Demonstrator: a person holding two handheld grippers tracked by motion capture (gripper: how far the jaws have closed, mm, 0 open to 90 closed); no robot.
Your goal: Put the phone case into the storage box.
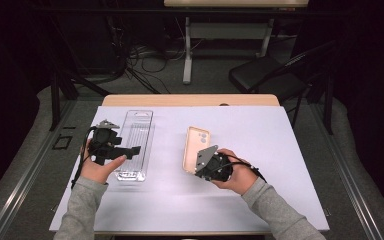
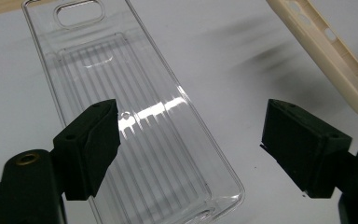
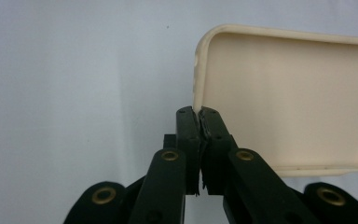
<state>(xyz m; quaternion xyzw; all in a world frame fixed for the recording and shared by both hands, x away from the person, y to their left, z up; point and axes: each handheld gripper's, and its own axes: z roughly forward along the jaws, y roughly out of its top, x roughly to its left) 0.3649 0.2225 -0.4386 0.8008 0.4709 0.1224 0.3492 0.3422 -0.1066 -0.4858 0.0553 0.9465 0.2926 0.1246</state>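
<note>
A clear ribbed plastic tray lies flat on the left half of the white table cover. My left gripper stands open low over its near part, one jaw above the tray and the other past its side edge, holding nothing. A cream phone case is at the middle of the table, hollow side up. My right gripper is shut on the case's rim at a near corner. In the left gripper view the cream phone case casts a shadow and looks tilted off the table.
The white cover spreads over a wooden table, with bare room to the right and in front. Beyond the far edge stand a black chair, another table's legs and floor cables.
</note>
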